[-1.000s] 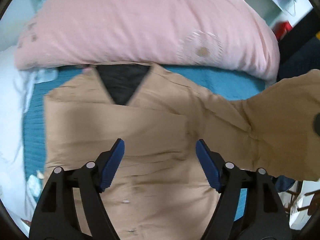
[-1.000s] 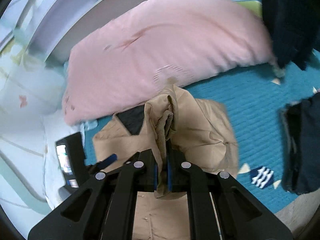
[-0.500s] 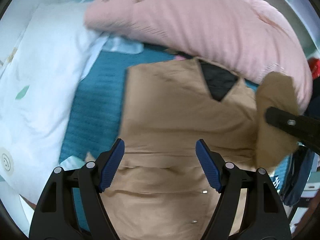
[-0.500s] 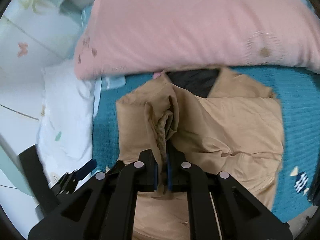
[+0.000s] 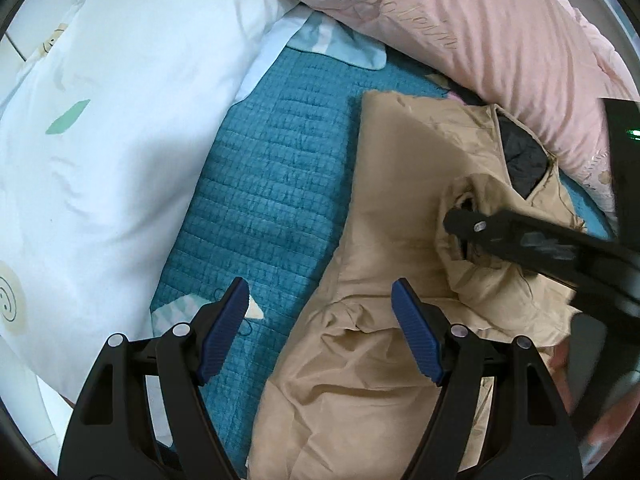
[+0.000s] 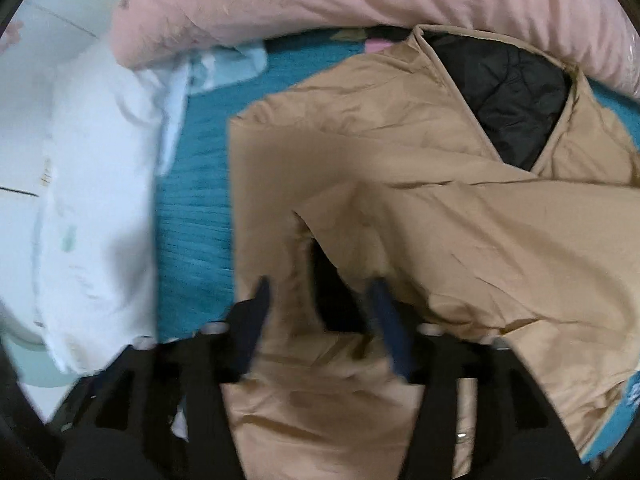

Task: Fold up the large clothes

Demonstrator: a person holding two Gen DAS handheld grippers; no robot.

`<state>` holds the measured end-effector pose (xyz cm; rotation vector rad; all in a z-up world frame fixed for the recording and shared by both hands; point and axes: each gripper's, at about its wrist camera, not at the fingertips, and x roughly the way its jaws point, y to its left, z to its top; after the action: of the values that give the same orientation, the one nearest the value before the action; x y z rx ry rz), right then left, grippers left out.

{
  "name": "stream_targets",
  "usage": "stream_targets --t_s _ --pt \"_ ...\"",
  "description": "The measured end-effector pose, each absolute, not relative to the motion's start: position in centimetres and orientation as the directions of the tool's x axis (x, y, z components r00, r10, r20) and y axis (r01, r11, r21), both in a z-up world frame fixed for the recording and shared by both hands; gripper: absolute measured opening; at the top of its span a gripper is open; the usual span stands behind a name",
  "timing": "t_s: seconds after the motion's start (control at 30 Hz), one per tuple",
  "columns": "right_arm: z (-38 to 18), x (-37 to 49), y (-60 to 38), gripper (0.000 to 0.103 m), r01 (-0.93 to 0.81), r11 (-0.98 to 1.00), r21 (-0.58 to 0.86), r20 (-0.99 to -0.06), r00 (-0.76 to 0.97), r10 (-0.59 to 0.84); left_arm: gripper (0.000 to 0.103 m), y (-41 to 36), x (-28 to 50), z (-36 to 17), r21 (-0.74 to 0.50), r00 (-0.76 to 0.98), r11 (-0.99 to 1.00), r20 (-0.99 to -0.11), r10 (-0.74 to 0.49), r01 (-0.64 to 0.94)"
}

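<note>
A tan jacket (image 5: 384, 240) with a black quilted lining (image 5: 524, 160) lies on a teal bed cover (image 5: 280, 184). One sleeve (image 6: 500, 248) is folded across its chest. My left gripper (image 5: 320, 312) is open and empty, over the jacket's left edge. My right gripper (image 6: 320, 300) is open, blurred, with the sleeve cuff (image 6: 316, 240) loose between its spread fingers; it also shows in the left wrist view (image 5: 460, 216) at the cuff (image 5: 472, 200).
A pink duvet (image 5: 460, 20) lies behind the jacket's collar. A white pillow (image 5: 100, 140) lies to the left of the bed cover. A pale blue cloth (image 5: 340, 44) sits between them.
My right gripper carried the sleeve across the jacket's chest and opened, letting the cuff go. My left gripper swung left over the jacket's left edge, staying open.
</note>
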<state>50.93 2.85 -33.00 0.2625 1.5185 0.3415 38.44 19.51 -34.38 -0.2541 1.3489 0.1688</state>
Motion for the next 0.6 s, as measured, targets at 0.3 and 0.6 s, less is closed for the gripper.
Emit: stream_targets --t_s 0.3,0.6 --pt "-25.2 51.3 -3.0 0.068 -0.082 0.936 0.343 -0.917 0.189 0.352 0.075 15.8 40.0 -33.0 -0.123 0.256 0.971 -0.964 -0.068 -0.205" --pt "-25.5 49.7 -14.0 0.028 0.013 0.979 0.202 -0.956 0.218 0.195 0.074 6.4 43.3 -32.5 -0.221 0.278 0.974 -0.94 -0.199 -0.047"
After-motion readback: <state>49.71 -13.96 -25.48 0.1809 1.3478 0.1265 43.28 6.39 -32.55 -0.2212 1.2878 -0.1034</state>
